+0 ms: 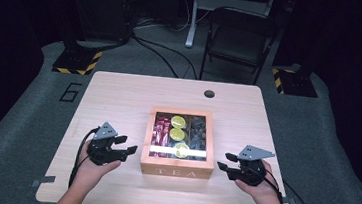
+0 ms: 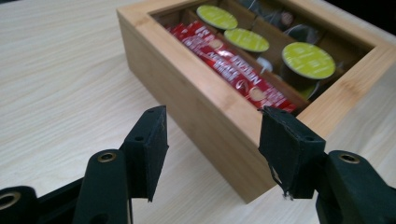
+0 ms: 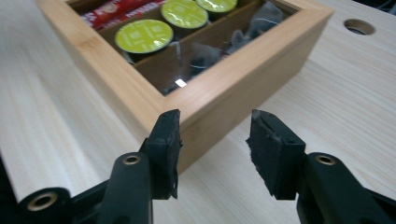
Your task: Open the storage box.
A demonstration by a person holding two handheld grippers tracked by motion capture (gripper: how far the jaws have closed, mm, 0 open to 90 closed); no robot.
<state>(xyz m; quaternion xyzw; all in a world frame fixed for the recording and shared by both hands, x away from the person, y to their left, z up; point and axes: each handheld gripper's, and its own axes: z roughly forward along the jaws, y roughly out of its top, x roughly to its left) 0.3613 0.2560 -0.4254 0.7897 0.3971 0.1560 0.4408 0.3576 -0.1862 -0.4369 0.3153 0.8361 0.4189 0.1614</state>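
Observation:
A wooden tea box with a clear window lid sits in the middle of the table, "TEA" on its front wall. Through the window show red sachets, three green-topped pods and dark tea bags. My left gripper rests on the table just left of the box, open, pointing at its front left corner. My right gripper rests right of the box, open, aimed at the front right corner. Nothing sits between either pair of jaws.
The light wooden table has a round cable hole near its far edge. A folding chair stands beyond the table. Black stands with striped bases flank the far corners.

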